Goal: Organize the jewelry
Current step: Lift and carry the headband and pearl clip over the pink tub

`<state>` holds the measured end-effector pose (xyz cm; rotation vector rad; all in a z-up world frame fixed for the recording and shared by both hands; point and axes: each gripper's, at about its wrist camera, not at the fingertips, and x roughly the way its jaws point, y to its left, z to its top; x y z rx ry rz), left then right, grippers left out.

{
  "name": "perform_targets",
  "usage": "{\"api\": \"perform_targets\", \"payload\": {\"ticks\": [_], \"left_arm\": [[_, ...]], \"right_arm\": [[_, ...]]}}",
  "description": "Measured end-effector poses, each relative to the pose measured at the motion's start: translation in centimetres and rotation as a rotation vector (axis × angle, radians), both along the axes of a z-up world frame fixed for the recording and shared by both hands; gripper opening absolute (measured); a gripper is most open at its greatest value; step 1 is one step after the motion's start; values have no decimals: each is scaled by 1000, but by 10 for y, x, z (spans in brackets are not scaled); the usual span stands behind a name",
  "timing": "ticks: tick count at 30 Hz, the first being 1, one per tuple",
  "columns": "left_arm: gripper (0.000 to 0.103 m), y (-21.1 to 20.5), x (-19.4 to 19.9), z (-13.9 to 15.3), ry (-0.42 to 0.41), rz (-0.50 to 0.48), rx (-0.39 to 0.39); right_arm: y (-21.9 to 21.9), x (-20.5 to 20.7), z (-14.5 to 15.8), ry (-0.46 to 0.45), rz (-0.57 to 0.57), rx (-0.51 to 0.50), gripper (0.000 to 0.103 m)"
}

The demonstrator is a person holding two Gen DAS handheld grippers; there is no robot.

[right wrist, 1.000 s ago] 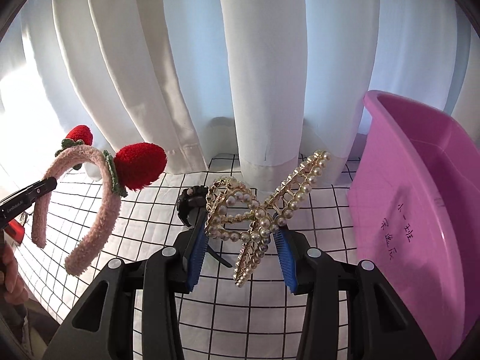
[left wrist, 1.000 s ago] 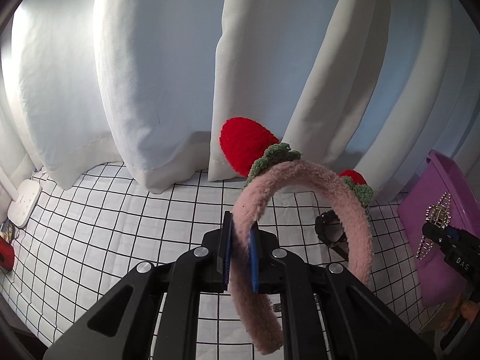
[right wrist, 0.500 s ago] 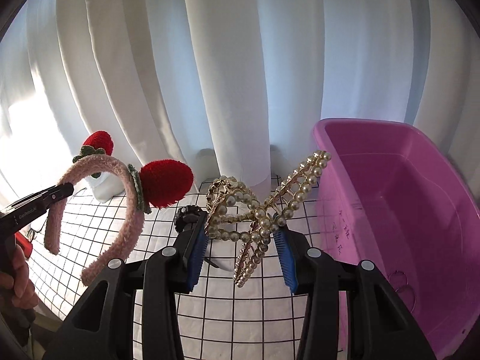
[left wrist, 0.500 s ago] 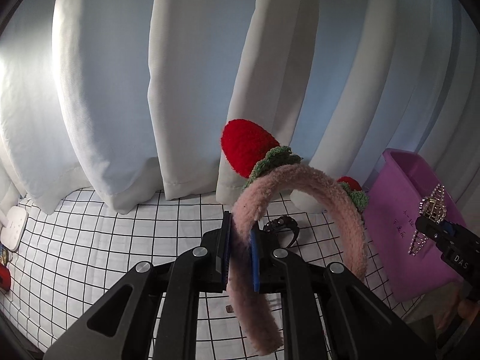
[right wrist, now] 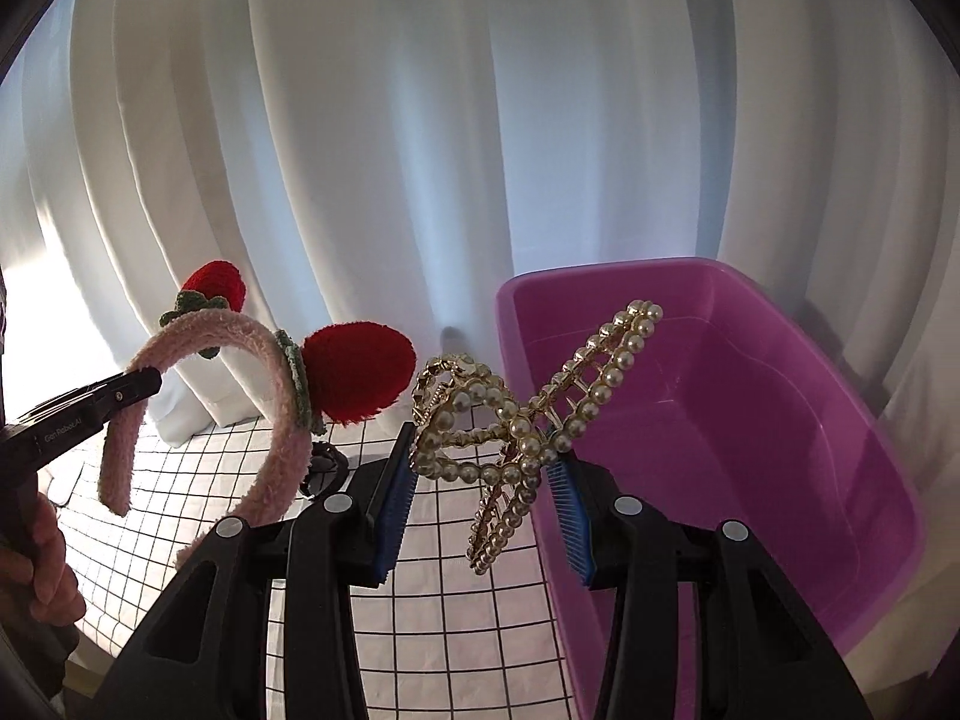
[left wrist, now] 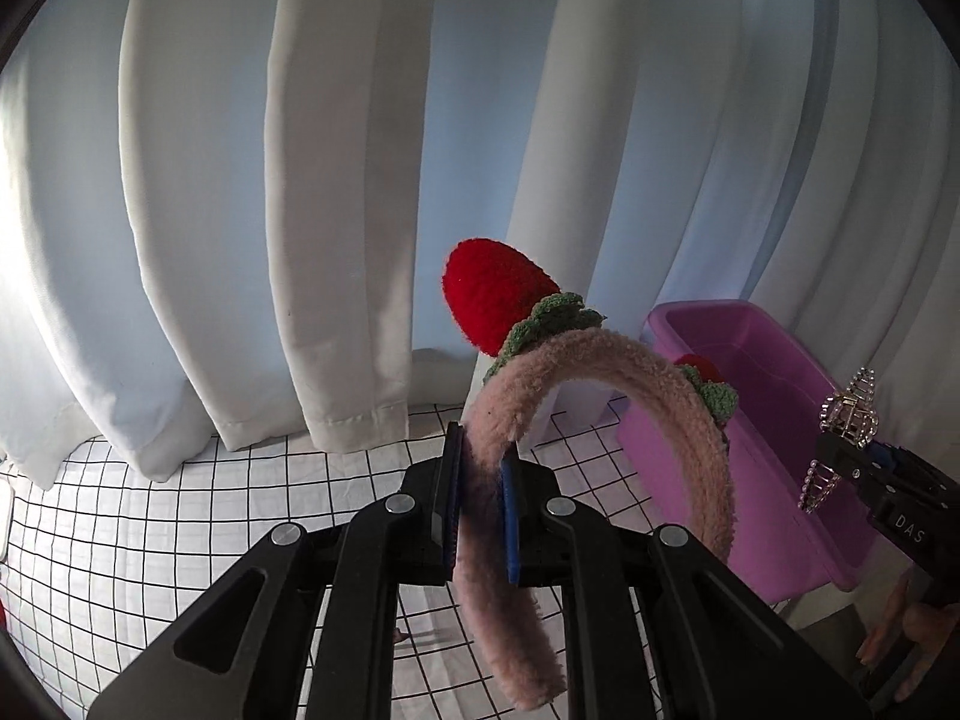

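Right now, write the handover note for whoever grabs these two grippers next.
Left gripper: shut on the pink strawberry headband, held in the air.
Right gripper: shut on the pearl hair claw, also in the air.
Purple bin: at the right on the checked cloth; nothing visible inside.
Done: both pieces picked up.
Left: drop both into the bin, then collect the dark item on the cloth.

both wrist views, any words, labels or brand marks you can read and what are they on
"DAS": white letters on the right gripper body, cut off, seen in the left wrist view.
"Gen Robot.AI": small white print on the left gripper arm, seen in the right wrist view.
Nothing readable on the purple bin, headband or pearl clip.
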<state>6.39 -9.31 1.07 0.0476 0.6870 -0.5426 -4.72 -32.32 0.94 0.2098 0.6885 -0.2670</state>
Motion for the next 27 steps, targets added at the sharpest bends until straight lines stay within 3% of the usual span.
{"api": "perform_targets", "payload": {"ticks": [14,27], "left_arm": [[12,-100,-10,19,-34,-155,-14],[12,-205,-13,2,-23,-282,27]], "right_arm": [[-80,-52,20,-26,-154,-14,42],[-145,-68,6,22,-240,19,41]]}}
